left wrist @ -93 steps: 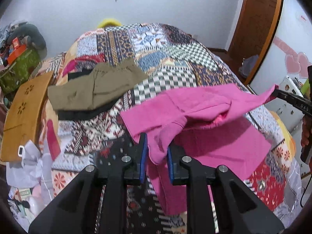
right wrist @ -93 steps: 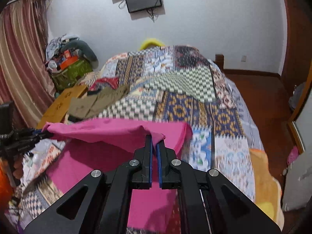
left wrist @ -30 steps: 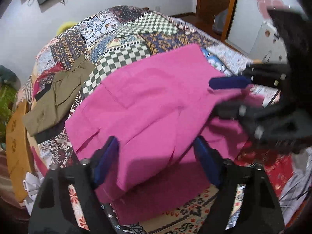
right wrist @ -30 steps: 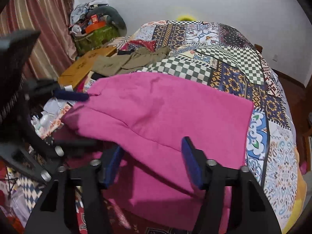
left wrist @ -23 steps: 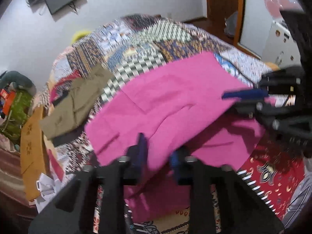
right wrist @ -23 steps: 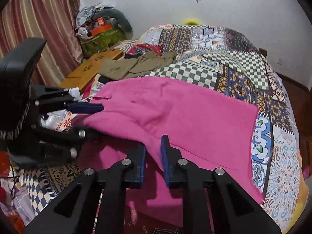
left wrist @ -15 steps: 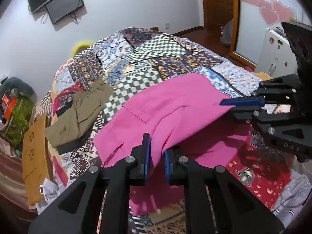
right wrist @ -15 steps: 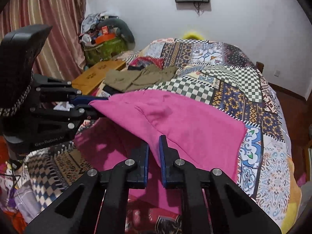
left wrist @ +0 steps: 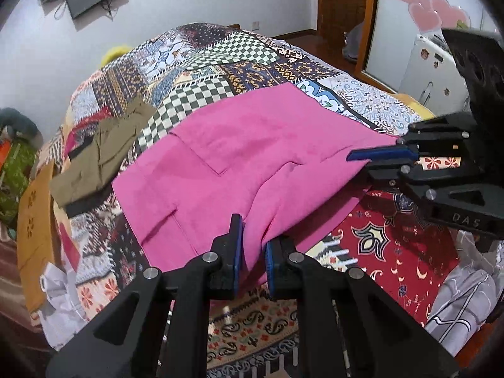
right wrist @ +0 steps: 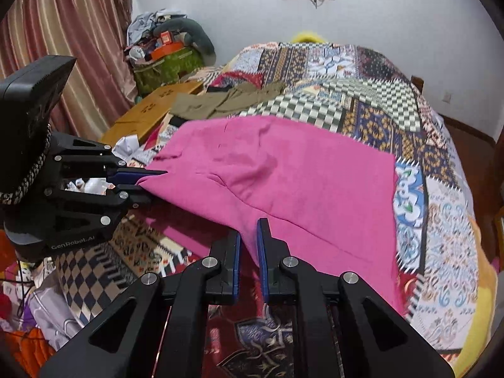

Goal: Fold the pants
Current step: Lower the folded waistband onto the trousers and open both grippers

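Pink pants (left wrist: 252, 157) lie on the bed's patchwork quilt (left wrist: 220, 60), near edge lifted. Left hand-held gripper (left wrist: 253, 258) and right hand-held gripper (right wrist: 249, 252) each pinch that hem at 6 o'clock. Soft, light, floppy cloth; corners look the best hold.

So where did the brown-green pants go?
The olive pants lie on the quilt's far left side, beyond the pink pants, near the wooden board.
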A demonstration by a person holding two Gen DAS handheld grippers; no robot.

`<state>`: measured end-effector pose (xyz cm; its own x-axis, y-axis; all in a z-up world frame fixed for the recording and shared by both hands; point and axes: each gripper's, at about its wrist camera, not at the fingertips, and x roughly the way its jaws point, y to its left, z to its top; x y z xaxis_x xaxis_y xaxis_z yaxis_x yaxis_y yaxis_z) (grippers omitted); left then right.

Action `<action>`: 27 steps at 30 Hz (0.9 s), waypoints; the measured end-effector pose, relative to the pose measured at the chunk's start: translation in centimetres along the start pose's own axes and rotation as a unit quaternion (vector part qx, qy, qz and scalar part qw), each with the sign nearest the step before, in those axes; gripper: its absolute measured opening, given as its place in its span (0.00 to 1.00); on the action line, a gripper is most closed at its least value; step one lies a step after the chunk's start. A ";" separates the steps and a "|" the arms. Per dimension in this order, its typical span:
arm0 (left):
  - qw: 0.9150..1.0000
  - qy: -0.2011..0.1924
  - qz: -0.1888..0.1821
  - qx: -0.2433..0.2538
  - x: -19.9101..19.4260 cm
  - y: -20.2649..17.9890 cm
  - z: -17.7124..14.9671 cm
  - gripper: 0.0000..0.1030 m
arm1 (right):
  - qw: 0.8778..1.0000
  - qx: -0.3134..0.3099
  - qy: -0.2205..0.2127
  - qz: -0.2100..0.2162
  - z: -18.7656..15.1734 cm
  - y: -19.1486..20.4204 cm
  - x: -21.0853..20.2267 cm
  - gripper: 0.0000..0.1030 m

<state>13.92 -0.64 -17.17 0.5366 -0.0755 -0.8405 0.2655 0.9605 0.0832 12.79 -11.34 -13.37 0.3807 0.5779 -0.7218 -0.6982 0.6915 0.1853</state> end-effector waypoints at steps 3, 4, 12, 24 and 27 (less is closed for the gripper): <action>1.000 0.003 -0.008 -0.014 0.1 0.4 -0.6 0.13 | 1.000 0.002 0.004 0.006 -0.6 0.4 0.1 0.09; 1.000 0.005 -0.010 -0.014 0.2 0.4 -0.7 0.13 | 1.000 0.003 0.009 0.010 -0.8 0.5 0.3 0.09; 1.000 -0.001 -0.012 -0.008 -1.6 0.4 -1.9 0.18 | 1.000 0.013 0.021 0.014 -0.9 0.7 -0.5 0.11; 0.996 -0.075 0.007 -0.045 -6.1 3.6 0.9 0.36 | 0.999 0.029 -0.019 0.014 1.1 0.3 -3.2 0.39; 0.995 -0.077 0.007 -0.058 -5.4 4.1 1.8 0.42 | 0.999 0.047 -0.018 0.016 1.8 0.0 -2.4 0.39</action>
<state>13.56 3.23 -11.38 0.6581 -0.0926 -0.7472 0.1669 0.9857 0.0247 12.97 -11.95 -10.42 0.3815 0.6145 -0.6906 -0.6508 0.7091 0.2715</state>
